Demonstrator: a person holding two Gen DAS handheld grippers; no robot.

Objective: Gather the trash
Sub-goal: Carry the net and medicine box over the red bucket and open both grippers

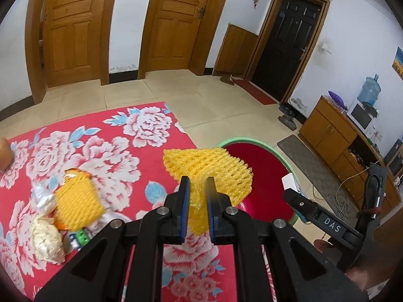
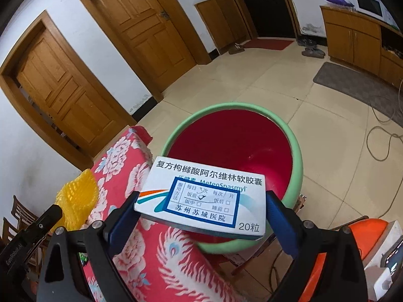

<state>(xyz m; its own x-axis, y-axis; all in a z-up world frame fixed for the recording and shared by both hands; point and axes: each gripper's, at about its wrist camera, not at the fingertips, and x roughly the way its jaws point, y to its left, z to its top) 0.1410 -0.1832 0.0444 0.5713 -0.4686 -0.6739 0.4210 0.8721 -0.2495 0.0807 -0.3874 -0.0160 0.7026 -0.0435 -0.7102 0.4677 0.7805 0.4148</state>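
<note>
My left gripper (image 1: 197, 179) is shut on a yellow foam fruit net (image 1: 209, 168), held over the table's right edge beside the red basin (image 1: 262, 161) with a green rim. My right gripper (image 2: 202, 195) is shut on a white medicine box (image 2: 204, 196) with blue print, held flat above the near rim of the same basin (image 2: 297, 156). The yellow net (image 2: 75, 196) shows at the left of the right wrist view, with the left gripper's black body below it. More trash lies on the red floral tablecloth (image 1: 121, 151): another yellow net (image 1: 78, 198), crumpled white wrappers (image 1: 46, 239) and a small green packet (image 1: 80, 239).
The basin stands on the tiled floor by the table's corner. Behind are wooden doors (image 1: 73, 25), a dark door (image 1: 289, 40) and a wooden cabinet (image 1: 335, 136) with a water jug. Cables (image 2: 382, 136) lie on the floor, and an orange object (image 2: 352, 239) sits at the right.
</note>
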